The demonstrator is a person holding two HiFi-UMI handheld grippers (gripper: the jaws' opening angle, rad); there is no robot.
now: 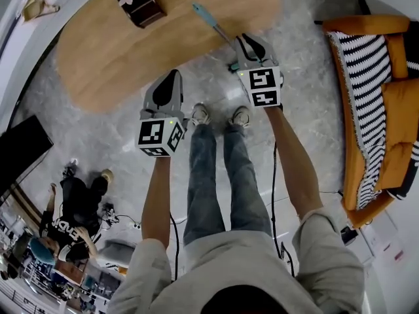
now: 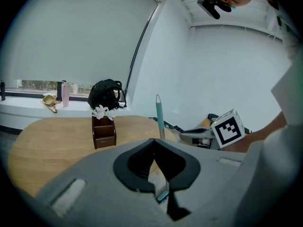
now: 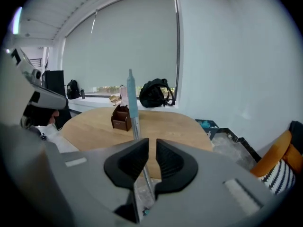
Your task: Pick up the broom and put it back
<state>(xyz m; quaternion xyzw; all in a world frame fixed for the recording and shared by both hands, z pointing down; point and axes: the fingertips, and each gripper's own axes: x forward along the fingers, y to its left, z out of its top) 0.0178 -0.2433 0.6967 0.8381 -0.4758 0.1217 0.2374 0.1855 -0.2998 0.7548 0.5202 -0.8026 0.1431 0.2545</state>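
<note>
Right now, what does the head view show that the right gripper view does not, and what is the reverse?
Only the head view shows the wearer's legs and shoes, and a second person seated at lower left. Only the right gripper view shows the black backpack on the windowsill, the window blind, and the right hand-held gripper shut on the broom's metal shaft. Both show the wooden table, the brown box on it, the broom and the orange sofa.

Nothing can be read for certain. At the head view's lower left, white lettering on a person's black shirt (image 1: 77,222) seems too blurred. The brown box (image 2: 104,135) carries a front label too small to read.
</note>
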